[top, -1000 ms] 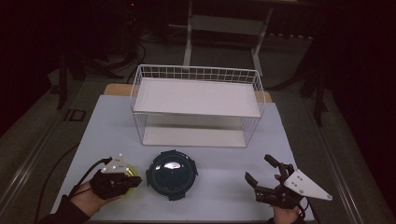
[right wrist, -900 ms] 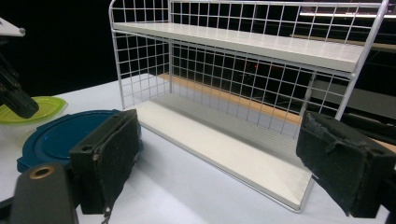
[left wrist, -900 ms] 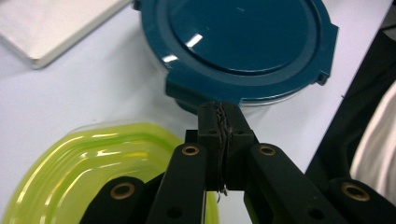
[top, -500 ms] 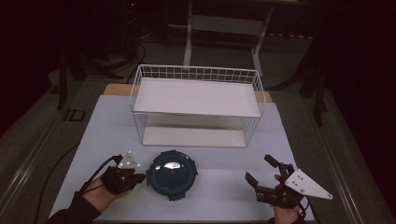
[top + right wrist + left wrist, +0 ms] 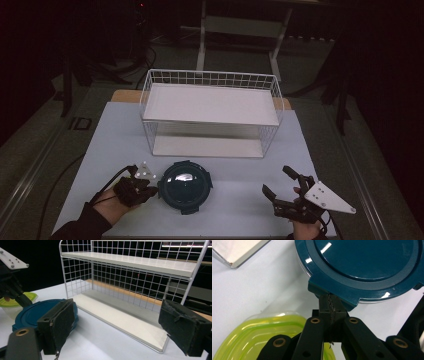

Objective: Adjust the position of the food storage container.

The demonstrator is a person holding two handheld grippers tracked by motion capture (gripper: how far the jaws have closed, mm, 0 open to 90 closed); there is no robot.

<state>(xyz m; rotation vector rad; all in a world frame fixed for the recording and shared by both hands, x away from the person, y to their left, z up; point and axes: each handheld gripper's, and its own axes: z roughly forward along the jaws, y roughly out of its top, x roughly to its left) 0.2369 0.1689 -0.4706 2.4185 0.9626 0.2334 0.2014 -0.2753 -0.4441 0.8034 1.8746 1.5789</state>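
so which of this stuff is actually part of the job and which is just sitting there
In the job: left gripper, shut at the tab of the teal lid.
Lying about: green-lidded container, white wire shelf, right gripper, open and apart.

Dark teal lid (image 5: 185, 186), glossy, white glints on top; same teal in left gripper view (image 5: 362, 267). Lime-green translucent container (image 5: 259, 335) beside it. Left tongs (image 5: 331, 306) black, brass-coloured rivets. Right tongs (image 5: 117, 327) black, matte pads, pale grey plate on top in the high view. White wire rack (image 5: 212, 112), square grid mesh, off-white shelf boards. Bench (image 5: 240, 200) pale bluish white, tan wood strip at far edge. Surroundings near black.
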